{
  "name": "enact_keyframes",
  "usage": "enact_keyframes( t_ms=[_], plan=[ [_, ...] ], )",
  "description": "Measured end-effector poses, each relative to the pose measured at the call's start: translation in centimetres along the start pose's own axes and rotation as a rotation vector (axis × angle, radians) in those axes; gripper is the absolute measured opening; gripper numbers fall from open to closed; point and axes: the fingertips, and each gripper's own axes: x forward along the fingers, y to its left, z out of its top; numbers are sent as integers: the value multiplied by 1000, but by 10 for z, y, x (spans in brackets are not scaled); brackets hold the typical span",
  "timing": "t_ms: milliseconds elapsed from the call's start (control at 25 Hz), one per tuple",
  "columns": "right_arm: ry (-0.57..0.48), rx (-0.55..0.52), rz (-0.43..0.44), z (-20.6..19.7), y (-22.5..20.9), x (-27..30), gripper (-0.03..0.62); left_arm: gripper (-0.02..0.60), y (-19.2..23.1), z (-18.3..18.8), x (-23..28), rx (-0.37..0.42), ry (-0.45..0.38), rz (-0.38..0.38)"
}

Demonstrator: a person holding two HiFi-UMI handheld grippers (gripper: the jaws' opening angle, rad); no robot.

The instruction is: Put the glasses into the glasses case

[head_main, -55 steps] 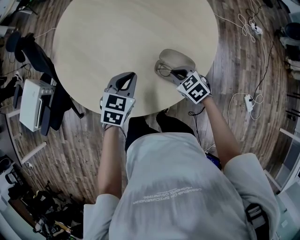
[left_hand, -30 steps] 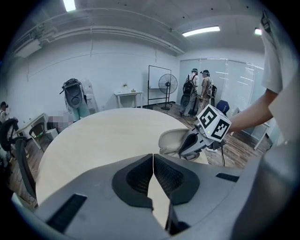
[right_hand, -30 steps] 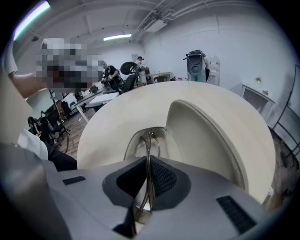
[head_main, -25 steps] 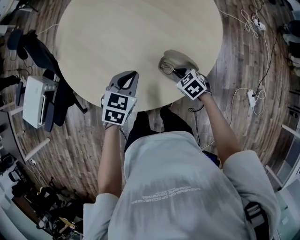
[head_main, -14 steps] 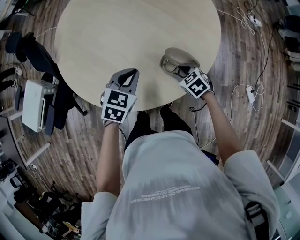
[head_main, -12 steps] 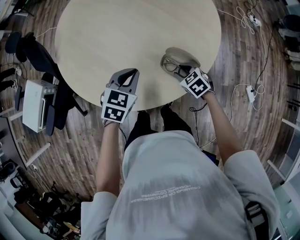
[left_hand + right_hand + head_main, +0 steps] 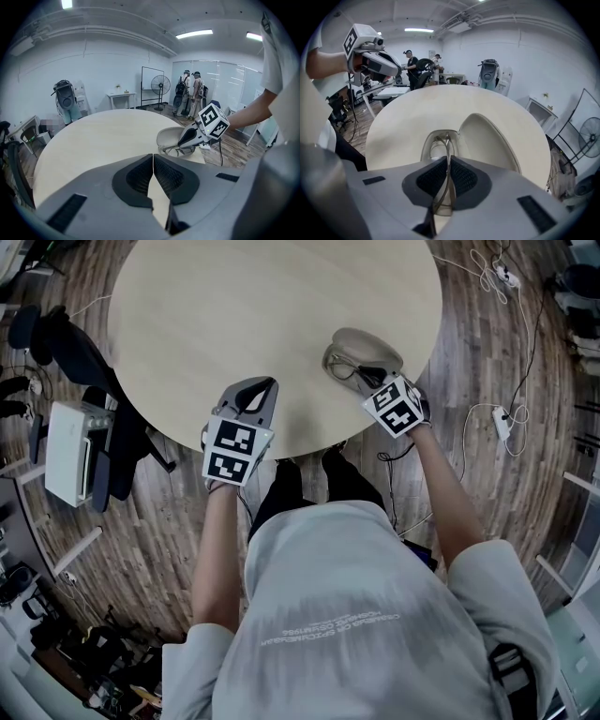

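Right gripper gripping glasses in case, frame partly hidden by jaws

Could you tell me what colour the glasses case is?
The glasses case is beige, clearest in the right gripper view.

Items on view, by count.

- **Table and task items:** one round pale wooden table; one beige oval hard-shell glasses case; one pair of thin-rimmed glasses.
- **Grippers:** two grey plastic two-jaw grippers, the left gripper and the right gripper. Each carries one black-and-white marker cube, two cubes in all.
- **Floor:** two white power strips; one white box-shaped device.
- **Background, left gripper view:** two standing persons; one black pedestal fan; one framed whiteboard; one small white side table.
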Motion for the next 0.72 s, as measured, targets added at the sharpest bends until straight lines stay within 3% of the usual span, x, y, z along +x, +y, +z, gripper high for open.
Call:
enact_keyframes(
  t_ms=[360, 600, 720],
  plan=[
    [8, -39, 47, -1, 3, 8, 17, 15, 2, -5, 2, -14, 9, 1],
    [2, -10, 61, 3, -1, 10, 20, 15, 0, 0, 5, -10, 7, -11],
    [15, -8, 56, 1, -1, 12, 93, 15, 1, 0, 5, -7, 6, -11]
  ],
)
